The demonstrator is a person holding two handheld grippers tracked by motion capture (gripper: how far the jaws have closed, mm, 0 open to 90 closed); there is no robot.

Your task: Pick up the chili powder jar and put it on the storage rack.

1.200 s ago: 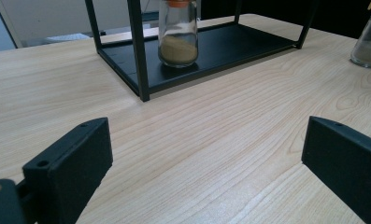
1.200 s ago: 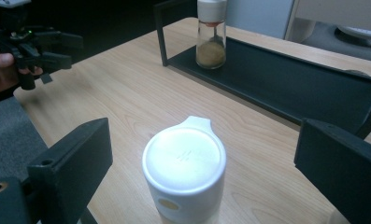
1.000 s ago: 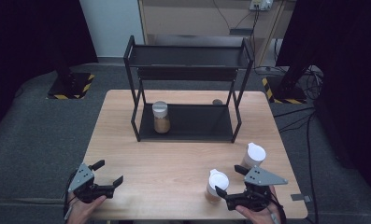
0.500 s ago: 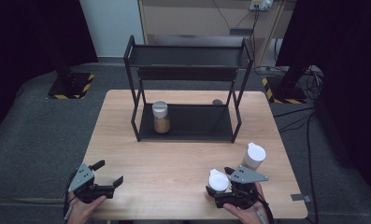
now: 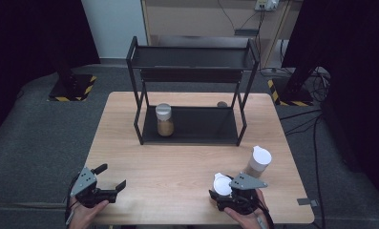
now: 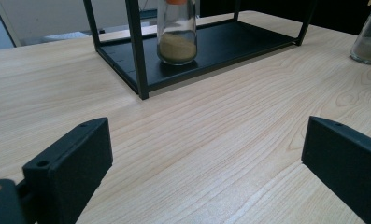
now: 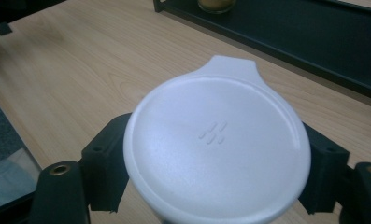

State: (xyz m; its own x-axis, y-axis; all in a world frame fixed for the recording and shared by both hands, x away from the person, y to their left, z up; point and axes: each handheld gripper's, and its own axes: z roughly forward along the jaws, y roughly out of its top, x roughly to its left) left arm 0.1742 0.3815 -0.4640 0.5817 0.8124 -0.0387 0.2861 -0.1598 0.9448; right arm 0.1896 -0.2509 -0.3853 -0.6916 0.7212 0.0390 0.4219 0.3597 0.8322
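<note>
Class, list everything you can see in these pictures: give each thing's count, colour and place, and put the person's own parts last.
Table: one, light wood, centre.
Shelf rack: one, black, two tiers, at the table's far side.
Jar on rack: one, clear glass, white lid, brown powder, lower tier, left.
Jar by right edge: one, white lid, standing free on the table.
Jar in gripper: one, white lid, near right.
Left gripper: black, open, near left.
Right gripper: black, jaws just closed onto the jar's sides.

Left gripper [image 5: 111,177]: black body, grey three-cornered top plate, black cable. Right gripper [image 5: 222,196]: same build; screw holes in blocky black jaws.
</note>
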